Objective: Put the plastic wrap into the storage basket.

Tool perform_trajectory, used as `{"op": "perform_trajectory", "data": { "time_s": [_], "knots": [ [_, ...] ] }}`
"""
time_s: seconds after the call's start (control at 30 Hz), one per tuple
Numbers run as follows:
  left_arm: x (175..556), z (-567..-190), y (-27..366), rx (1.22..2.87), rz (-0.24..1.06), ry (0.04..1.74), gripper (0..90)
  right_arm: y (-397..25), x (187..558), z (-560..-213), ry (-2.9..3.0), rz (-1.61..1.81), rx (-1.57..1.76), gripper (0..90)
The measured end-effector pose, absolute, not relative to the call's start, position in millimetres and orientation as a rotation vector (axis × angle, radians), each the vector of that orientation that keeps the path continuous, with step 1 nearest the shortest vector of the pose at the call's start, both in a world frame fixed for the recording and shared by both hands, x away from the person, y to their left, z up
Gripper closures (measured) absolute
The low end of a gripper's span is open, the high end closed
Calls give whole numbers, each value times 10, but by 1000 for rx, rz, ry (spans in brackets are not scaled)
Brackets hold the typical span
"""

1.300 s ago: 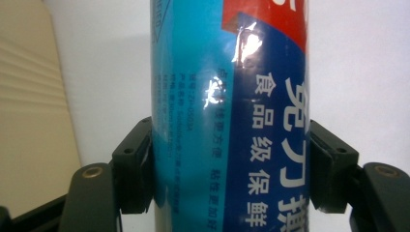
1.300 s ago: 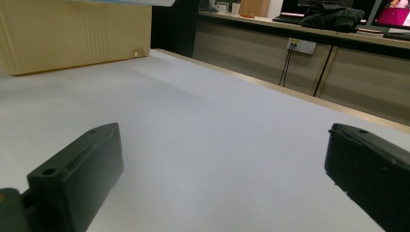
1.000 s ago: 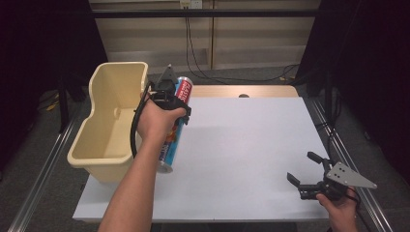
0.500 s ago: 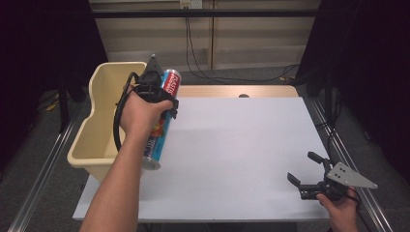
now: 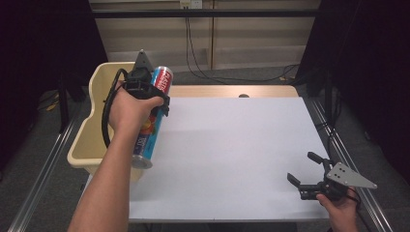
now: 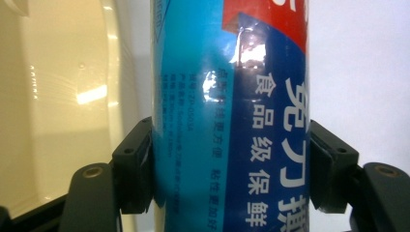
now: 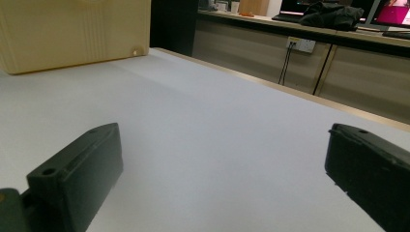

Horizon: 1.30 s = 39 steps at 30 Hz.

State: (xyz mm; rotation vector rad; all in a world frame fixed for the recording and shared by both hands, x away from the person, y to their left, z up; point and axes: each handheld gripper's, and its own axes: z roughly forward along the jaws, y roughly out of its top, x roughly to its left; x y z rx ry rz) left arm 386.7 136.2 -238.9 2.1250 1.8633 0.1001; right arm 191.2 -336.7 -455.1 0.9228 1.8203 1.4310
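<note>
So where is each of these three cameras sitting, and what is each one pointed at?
High view: fixed above the person's side, looking forward and down on the white table; both forearms, the left gripper and right gripper show.
Left gripper view: rides on the left gripper, looking along its jaws, clamped on the blue can.
Right gripper view: rides on the right gripper, low over the table, jaws apart.
Shared: the cream bin appears in all three; the can in the high and left gripper views.

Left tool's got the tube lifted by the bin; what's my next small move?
Probably carry it further left over the cream bin: the left tool clamps the tube, which hangs above the bin's right rim, not yet over its cavity.
</note>
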Motion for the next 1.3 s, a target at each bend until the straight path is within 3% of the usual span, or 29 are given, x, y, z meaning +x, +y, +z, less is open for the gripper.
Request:
{"op": "perform_trajectory", "data": {
  "time_s": [1.3],
  "knots": [
    [3745,-2328,2120,2012,159,2009,321,-3332,1904,-4553,1835,1419,909,0]
  ]
}}
